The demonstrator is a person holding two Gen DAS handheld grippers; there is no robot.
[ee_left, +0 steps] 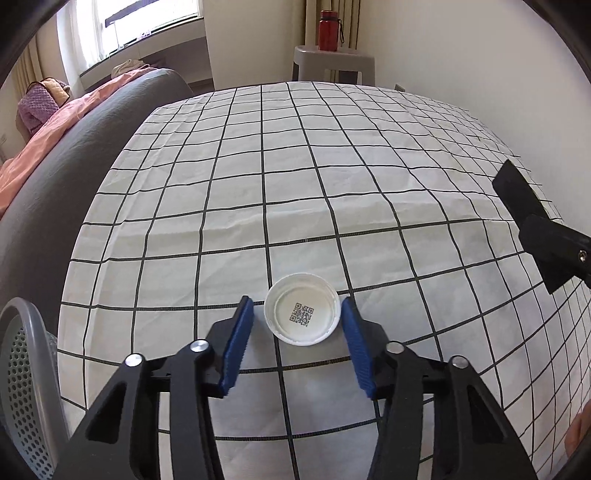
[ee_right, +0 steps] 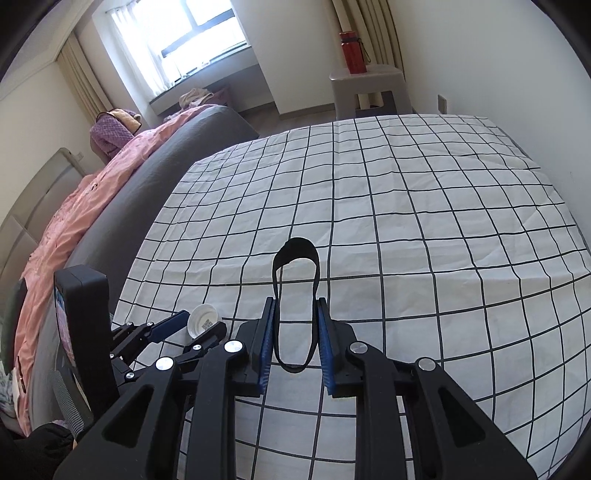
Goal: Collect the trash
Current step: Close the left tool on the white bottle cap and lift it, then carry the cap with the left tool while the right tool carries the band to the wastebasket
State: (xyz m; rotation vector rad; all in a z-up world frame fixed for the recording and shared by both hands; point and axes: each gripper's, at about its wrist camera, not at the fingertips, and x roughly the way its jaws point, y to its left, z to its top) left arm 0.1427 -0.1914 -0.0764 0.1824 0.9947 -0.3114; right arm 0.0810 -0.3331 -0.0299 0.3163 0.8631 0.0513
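A white bottle lid [ee_left: 301, 314] lies open side up on the checked cloth [ee_left: 295, 166], with a printed code inside it. My left gripper [ee_left: 297, 302] is down around the lid. Its right pad touches the rim and its left pad stands a sliver away from it. The right wrist view shows the same lid [ee_right: 203, 322] between the left gripper's [ee_right: 204, 321] fingers. My right gripper [ee_right: 295, 301] is shut on a black elastic band [ee_right: 295, 245]. The band's loop sticks out past the fingertips, above the cloth.
A grey perforated basket [ee_left: 22, 387] stands at the table's near left corner. A black finger [ee_left: 517, 192] of the right gripper reaches in from the right. A grey bed end [ee_left: 74, 155] runs along the left. A red bottle [ee_left: 328, 29] stands on a grey stool [ee_left: 332, 59] beyond the table.
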